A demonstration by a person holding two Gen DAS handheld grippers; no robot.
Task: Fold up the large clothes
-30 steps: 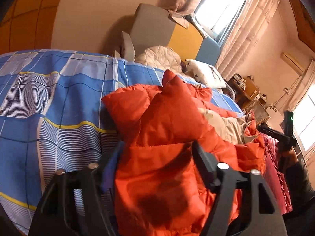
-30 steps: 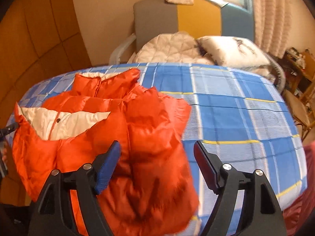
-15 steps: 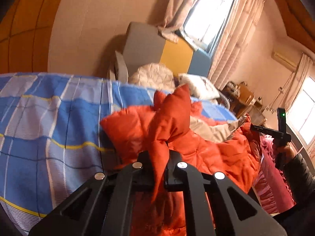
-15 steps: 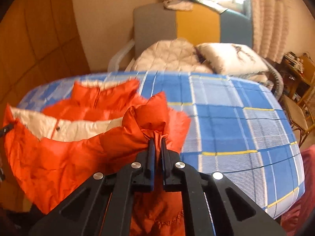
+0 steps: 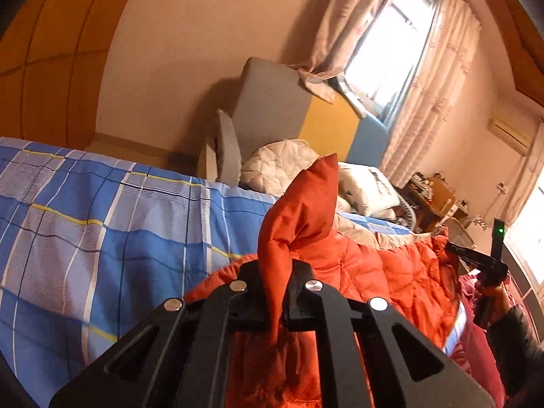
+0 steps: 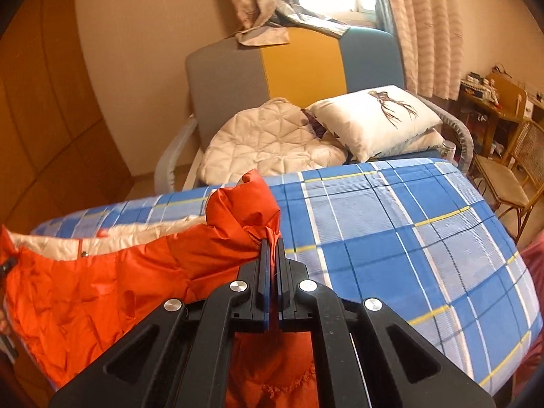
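Observation:
An orange padded jacket [image 5: 380, 272] with a cream lining [image 6: 102, 241] hangs stretched between my two grippers at the near edge of the bed. My left gripper [image 5: 277, 272] is shut on one pinched corner of the jacket, which sticks up in a point above the jaws. My right gripper [image 6: 271, 255] is shut on another bunched corner of the jacket [image 6: 244, 210]. The rest of the jacket drapes below and to the side. The right gripper also shows far right in the left wrist view [image 5: 482, 261].
The bed has a blue plaid sheet [image 6: 391, 224]. At its head lie a cream quilted jacket [image 6: 268, 142] and a white pillow [image 6: 374, 115] against a grey, yellow and blue headboard [image 6: 299, 57]. A wicker chair [image 6: 510, 176] and cluttered desk stand right.
Both grippers closed on the jacket's corners, then lifted them up. The jacket now hangs taut between them instead of lying heaped on the bed.

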